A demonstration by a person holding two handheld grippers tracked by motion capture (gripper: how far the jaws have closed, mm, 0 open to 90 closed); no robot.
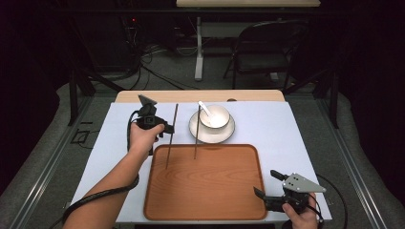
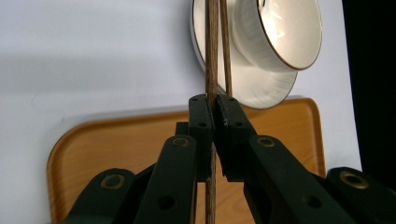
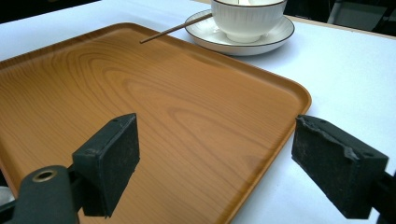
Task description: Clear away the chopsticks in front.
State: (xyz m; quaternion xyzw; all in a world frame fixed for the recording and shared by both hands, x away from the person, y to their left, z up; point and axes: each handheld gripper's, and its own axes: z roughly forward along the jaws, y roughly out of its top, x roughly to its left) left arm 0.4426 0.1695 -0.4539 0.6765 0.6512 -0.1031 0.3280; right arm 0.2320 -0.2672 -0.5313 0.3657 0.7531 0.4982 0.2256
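Left gripper (image 1: 168, 129) clenched on chopstick (image 1: 172, 136) — long axis 12-to-6, tip over tray (image 1: 205, 200); right gripper (image 1: 267, 186) released, idle at 5.

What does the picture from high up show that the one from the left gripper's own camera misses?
The high view alone takes in the person's forearm, the open right gripper, a white spoon in the bowl and a chair behind the table. The left gripper view alone shows the pads pinching one chopstick tightly. Both show the wooden tray, the bowl on its saucer, and the second chopstick.
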